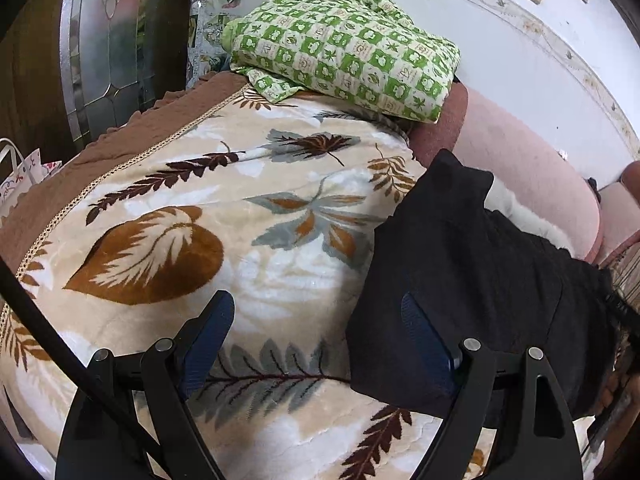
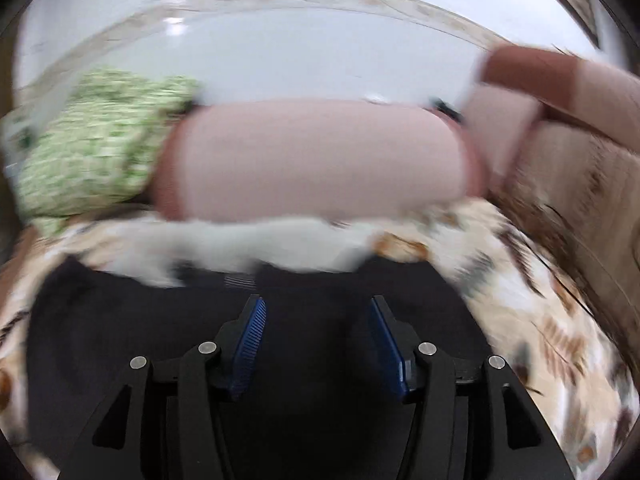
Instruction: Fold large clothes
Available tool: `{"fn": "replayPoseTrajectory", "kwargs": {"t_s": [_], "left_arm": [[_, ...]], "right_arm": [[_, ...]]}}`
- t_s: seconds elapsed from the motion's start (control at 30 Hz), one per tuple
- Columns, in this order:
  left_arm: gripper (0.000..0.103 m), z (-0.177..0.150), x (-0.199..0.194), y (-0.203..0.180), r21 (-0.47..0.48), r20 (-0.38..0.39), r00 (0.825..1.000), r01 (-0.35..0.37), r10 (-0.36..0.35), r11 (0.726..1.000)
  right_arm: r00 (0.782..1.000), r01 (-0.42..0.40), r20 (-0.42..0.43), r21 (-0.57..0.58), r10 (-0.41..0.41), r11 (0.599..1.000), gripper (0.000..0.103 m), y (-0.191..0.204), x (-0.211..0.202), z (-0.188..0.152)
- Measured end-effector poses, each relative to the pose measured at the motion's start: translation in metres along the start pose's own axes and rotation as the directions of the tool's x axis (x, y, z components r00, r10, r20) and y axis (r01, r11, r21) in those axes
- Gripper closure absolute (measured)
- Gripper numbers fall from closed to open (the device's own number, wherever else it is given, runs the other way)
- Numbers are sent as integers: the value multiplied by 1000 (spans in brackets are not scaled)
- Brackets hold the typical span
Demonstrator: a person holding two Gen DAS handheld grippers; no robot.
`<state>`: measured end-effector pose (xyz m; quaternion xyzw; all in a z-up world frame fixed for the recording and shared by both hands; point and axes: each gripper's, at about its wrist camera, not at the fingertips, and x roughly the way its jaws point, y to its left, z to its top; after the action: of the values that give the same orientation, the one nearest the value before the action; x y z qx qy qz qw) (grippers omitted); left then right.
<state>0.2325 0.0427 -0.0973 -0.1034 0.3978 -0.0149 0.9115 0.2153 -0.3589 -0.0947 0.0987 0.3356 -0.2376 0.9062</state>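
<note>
A black garment (image 1: 472,280) lies flat on the leaf-patterned blanket (image 1: 224,208) of a bed, at the right in the left wrist view. My left gripper (image 1: 318,320) is open over the blanket, its right finger at the garment's left edge. In the blurred right wrist view the black garment (image 2: 120,336) fills the lower half. My right gripper (image 2: 316,328) is open just above its middle, with nothing between the blue pads (image 2: 252,344).
A folded green checked cloth (image 1: 348,44) lies at the head of the bed and shows in the right wrist view (image 2: 96,152). A pink bolster pillow (image 2: 320,156) lies along the white wall. Something white (image 1: 516,204) sits beyond the garment. A glass door (image 1: 104,40) stands at the left.
</note>
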Motion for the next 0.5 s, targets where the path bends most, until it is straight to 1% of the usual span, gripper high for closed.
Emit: {"fn": "replayPoseTrajectory", "kwargs": {"t_s": [0.03, 0.07, 0.1, 0.13, 0.2, 0.3, 0.4, 0.47, 0.5], "left_arm": [[18, -1, 2, -2, 6, -4, 1000, -4, 4, 1000], [18, -2, 4, -4, 11, -9, 1000, -7, 7, 1000], [18, -2, 6, -5, 15, -14, 1000, -9, 10, 1000], [18, -3, 9, -7, 23, -23, 1000, -14, 14, 1000], [18, -3, 12, -10, 34, -33, 999, -14, 15, 999], [18, -2, 13, -15, 51, -34, 999, -9, 11, 999], [18, -4, 11, -19, 71, -44, 999, 1, 2, 997], [18, -5, 10, -18, 70, -51, 999, 11, -8, 997], [18, -5, 9, -17, 66, -52, 999, 13, -10, 998]], "right_arm": [[998, -14, -60, 43, 17, 999, 45, -13, 20, -3], [991, -57, -118, 84, 66, 995, 43, -21, 42, -6], [983, -83, -155, 106, 99, 991, 40, -25, 57, -9], [976, -100, -183, 121, 121, 988, 39, -27, 72, -10], [975, -109, -178, 135, 133, 985, 36, -28, 83, -7], [979, -88, -173, 135, 111, 987, 34, -24, 90, -5], [983, -70, -158, 120, 89, 990, 34, -20, 83, -7], [986, -45, -157, 108, 62, 993, 32, -20, 71, -5], [987, -54, -143, 104, 69, 993, 32, -22, 57, -7]]}}
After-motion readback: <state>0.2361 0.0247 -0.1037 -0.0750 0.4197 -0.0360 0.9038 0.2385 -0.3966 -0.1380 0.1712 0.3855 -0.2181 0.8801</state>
